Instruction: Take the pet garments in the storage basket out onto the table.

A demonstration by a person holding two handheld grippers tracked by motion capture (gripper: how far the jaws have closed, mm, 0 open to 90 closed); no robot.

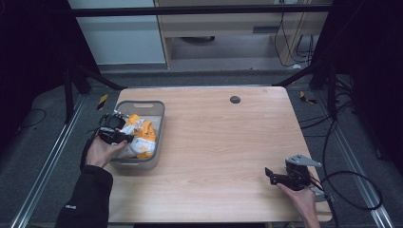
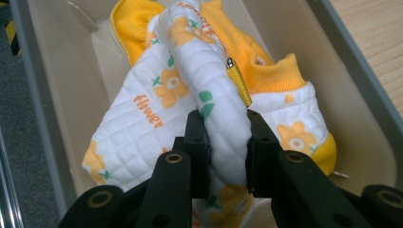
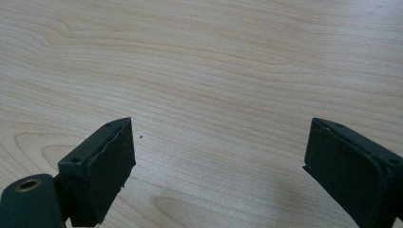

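Left gripper (image 2: 222,142) is clamped on a fold of the quilted garment (image 2: 199,95) inside the bin (image 1: 159,124). Right gripper (image 3: 218,166) sits wide open and empty over bare table (image 1: 223,142). Risk: the thick fold may slip out, or the zipper may snag the bin rim — lift straight up. Beyond, the tabletop is open.

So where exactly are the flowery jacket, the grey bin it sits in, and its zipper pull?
flowery jacket (image 2: 157,114), left gripper view, on the white quilted panel by the word flower.
grey bin (image 1: 161,114), high view, on its right rim.
zipper pull (image 2: 236,76), left gripper view, on the yellow tab below the metal slider.
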